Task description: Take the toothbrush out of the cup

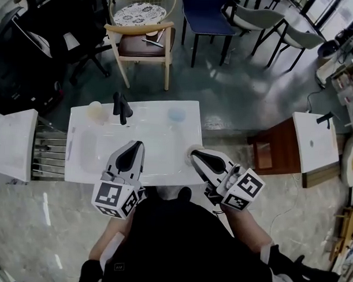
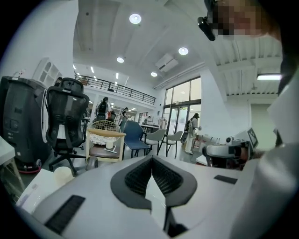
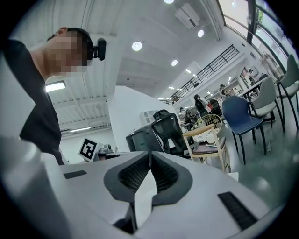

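Note:
On the white washbasin top (image 1: pixel 152 165), a pale yellow cup (image 1: pixel 95 110) stands at the far left and a light blue cup (image 1: pixel 177 114) at the far right. I cannot make out a toothbrush in either cup. The yellow cup (image 2: pixel 62 175) also shows low at the left of the left gripper view. My left gripper (image 1: pixel 137 144) hovers over the basin's near middle, jaws shut and empty (image 2: pixel 151 158). Over the near right corner my right gripper (image 1: pixel 193 154) is likewise shut on nothing (image 3: pixel 149 154). Both are well short of the cups.
A black faucet (image 1: pixel 123 107) rises between the cups at the far edge. A thin pale object (image 1: pixel 70 143) lies along the basin's left side. Beyond the basin stands a wooden chair (image 1: pixel 142 47); a brown stool (image 1: pixel 268 152) and a white unit (image 1: pixel 315 142) are to the right.

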The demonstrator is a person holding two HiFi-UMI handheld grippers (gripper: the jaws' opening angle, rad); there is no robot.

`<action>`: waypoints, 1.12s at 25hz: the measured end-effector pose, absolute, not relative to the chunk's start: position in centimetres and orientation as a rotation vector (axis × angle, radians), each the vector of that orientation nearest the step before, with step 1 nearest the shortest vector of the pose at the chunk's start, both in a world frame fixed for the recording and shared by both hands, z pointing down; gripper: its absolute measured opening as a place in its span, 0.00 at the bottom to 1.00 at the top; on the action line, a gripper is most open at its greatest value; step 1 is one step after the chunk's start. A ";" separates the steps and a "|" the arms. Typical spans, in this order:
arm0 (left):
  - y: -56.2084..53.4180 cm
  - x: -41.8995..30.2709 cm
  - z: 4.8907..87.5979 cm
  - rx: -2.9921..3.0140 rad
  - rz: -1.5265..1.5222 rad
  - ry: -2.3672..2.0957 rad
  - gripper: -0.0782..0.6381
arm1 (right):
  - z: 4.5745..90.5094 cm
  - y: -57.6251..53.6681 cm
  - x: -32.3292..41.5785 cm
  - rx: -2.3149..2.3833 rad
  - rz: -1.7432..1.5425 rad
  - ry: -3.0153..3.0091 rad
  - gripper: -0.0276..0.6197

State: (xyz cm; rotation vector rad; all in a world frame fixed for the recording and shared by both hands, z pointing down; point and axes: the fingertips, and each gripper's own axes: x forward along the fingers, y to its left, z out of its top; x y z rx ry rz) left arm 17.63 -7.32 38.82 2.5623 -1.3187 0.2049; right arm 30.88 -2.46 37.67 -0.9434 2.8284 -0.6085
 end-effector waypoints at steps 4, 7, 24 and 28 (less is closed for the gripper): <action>-6.6 19.5 39.7 2.602 0.270 -1.194 0.13 | 38.1 -2.8 33.4 -1.073 -0.651 2.739 0.10; -6.4 21.2 40.6 2.609 0.292 -1.114 0.13 | 39.6 -2.1 34.9 -1.137 -0.710 2.705 0.10; -3.8 26.1 44.8 2.513 0.345 -1.101 0.13 | 50.1 2.9 41.1 -1.227 -1.066 2.589 0.11; -2.9 26.1 45.8 2.484 0.390 -1.100 0.13 | 52.8 1.7 42.0 -1.266 -1.129 2.512 0.11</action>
